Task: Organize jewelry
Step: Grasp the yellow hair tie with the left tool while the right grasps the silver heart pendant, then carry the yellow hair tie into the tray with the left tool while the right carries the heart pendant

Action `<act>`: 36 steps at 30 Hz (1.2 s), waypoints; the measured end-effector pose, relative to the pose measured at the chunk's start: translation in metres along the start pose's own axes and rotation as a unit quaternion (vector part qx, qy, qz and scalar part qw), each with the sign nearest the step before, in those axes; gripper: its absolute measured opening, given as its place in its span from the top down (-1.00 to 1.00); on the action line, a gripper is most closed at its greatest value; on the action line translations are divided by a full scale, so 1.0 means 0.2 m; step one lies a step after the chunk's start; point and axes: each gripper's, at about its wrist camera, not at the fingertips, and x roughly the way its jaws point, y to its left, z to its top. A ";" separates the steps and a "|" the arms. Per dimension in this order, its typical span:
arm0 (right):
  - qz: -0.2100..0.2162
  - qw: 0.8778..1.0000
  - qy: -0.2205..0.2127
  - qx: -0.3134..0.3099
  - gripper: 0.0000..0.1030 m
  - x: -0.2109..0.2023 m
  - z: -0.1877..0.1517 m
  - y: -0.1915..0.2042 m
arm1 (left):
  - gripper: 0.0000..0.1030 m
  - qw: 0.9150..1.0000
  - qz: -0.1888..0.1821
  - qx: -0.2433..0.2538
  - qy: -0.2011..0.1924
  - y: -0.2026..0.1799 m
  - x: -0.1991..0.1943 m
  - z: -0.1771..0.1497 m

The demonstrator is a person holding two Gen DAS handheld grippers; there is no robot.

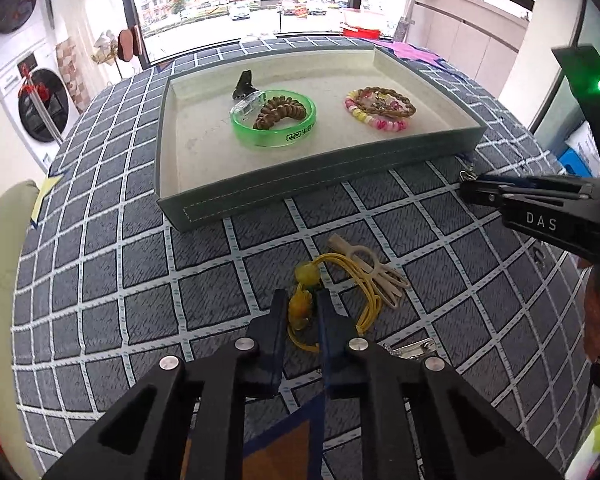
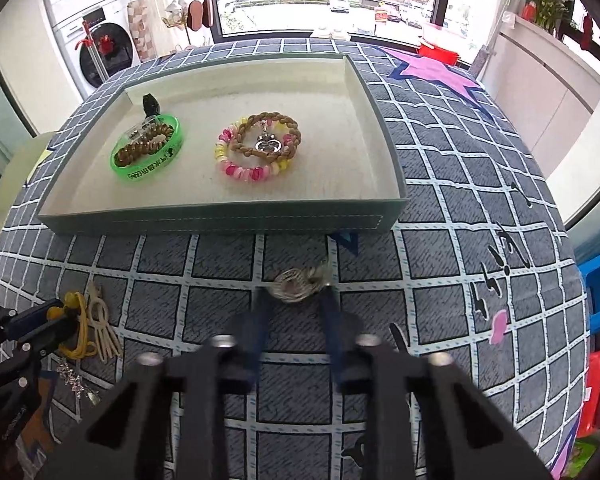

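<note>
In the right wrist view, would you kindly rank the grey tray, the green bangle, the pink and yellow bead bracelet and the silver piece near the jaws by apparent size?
1. Grey tray, by far the largest.
2. and 3. Green bangle and pink and yellow bead bracelet look alike; not ranked.
4. Silver piece, smallest, though blurred and nearest the camera.

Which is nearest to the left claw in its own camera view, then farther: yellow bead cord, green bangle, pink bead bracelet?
1. Yellow bead cord: between the left claw fingers.
2. Green bangle: tray, left.
3. Pink bead bracelet: tray, right.
</note>
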 end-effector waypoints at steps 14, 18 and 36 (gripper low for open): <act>0.084 0.995 -0.021 0.056 0.90 -0.12 -0.05 -0.14 | 0.48 0.999 -0.017 -0.033 -0.025 0.07 -0.09 -0.03; 0.109 0.991 -0.014 0.077 0.89 -0.10 -0.04 -0.18 | 0.48 0.999 -0.016 -0.032 -0.033 0.07 -0.12 -0.03; 0.000 1.000 -0.012 0.017 0.63 0.04 0.06 -0.01 | 0.48 0.998 -0.022 -0.034 -0.041 0.08 -0.16 -0.01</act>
